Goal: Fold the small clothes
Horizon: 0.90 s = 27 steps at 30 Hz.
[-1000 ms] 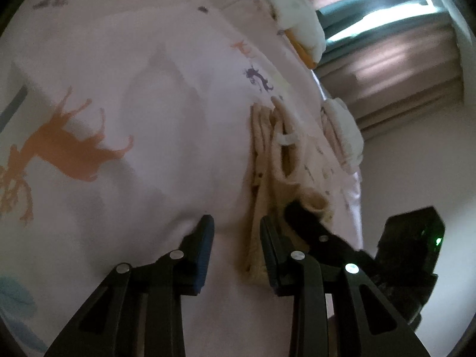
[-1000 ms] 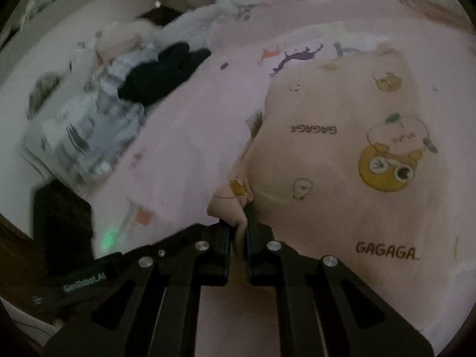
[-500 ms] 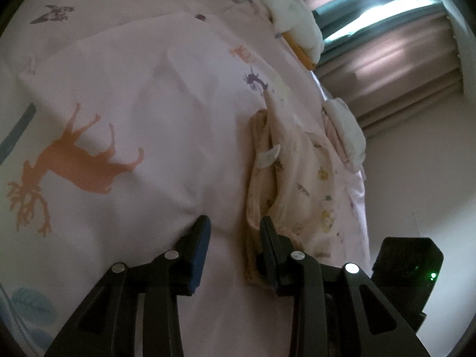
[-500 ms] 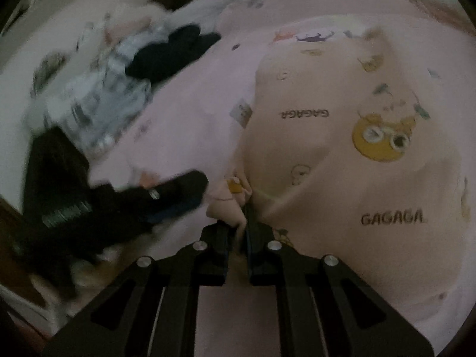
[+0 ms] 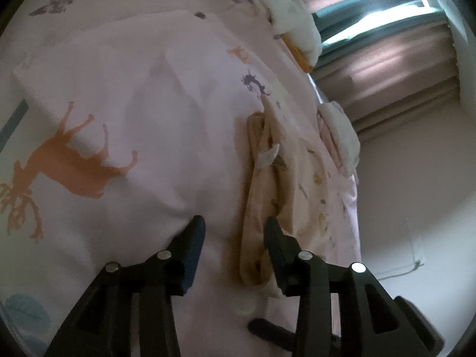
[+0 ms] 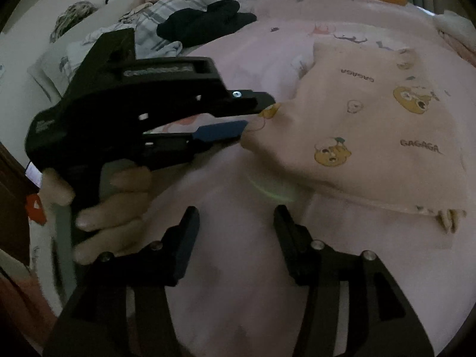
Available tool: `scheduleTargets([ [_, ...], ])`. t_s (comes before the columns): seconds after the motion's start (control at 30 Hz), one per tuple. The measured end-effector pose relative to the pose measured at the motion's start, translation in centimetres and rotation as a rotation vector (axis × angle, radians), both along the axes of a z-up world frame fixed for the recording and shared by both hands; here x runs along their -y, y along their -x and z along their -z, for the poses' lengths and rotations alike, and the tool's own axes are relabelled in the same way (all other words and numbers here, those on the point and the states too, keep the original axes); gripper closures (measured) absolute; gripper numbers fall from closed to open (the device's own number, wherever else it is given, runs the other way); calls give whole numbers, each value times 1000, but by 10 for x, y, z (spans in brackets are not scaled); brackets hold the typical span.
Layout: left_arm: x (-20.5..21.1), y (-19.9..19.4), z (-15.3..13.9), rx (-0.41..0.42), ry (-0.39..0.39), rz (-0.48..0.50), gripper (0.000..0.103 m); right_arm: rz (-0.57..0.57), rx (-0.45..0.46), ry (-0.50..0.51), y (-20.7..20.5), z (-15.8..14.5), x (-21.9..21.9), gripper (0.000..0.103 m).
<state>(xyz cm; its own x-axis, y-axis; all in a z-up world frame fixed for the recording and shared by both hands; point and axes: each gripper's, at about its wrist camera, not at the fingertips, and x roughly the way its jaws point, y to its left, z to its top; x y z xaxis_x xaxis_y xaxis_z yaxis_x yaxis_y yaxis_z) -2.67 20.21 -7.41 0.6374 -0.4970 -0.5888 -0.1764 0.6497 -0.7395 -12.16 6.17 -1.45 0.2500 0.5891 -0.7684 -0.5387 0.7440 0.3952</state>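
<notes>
A small peach garment (image 6: 372, 131) with bear prints and "GAGAGA" lettering lies folded flat on the pink bedspread (image 6: 238, 267). In the left wrist view it (image 5: 267, 196) lies bunched on its near edge. My left gripper (image 5: 235, 235) is open, its fingers either side of the garment's near edge; in the right wrist view it (image 6: 255, 113) reaches the garment's left corner. My right gripper (image 6: 235, 226) is open and empty, just short of the garment's front edge.
A pile of dark and plaid clothes (image 6: 190, 26) lies at the bed's far left. White soft items (image 5: 294, 23) lie at the far edge by the curtained window (image 5: 386, 44). An orange deer print (image 5: 68, 160) marks the bedspread.
My right gripper has let go of the garment's corner, opened and drawn back. My left gripper has moved in to the garment's left corner, still open.
</notes>
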Motion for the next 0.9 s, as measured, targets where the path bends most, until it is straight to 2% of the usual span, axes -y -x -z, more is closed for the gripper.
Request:
scheduleTargets([
  [0.13,-1,-3,0,6,1,10,56,51,-83,-32,-5,-6,18,46],
  [0.23,-2,-3,0,6,13,11,49,94,-61,-4,-7,-18,32,43],
  [0.3,1,-6,-2,13,24,16,33,118,-25,12,-6,-28,38,40],
  [0.33,3,-7,-3,20,29,26,28,137,-6,4,-8,-35,46,39],
  [0.4,9,-12,-7,28,23,56,14,192,22,-22,-17,-46,61,24],
  [0.5,21,-19,-10,35,-5,123,1,326,30,-71,-31,-55,92,5],
  [0.57,27,-23,-10,33,0,167,2,415,-4,-132,-42,-53,117,1],
  [0.63,31,-30,-7,13,31,207,1,484,-75,-202,-53,-43,140,1],
  [0.77,37,-39,-6,-33,44,307,2,531,-202,-274,-73,-19,156,1],
  [0.9,44,-38,-2,-58,146,434,2,561,-366,-384,-94,19,155,0],
])
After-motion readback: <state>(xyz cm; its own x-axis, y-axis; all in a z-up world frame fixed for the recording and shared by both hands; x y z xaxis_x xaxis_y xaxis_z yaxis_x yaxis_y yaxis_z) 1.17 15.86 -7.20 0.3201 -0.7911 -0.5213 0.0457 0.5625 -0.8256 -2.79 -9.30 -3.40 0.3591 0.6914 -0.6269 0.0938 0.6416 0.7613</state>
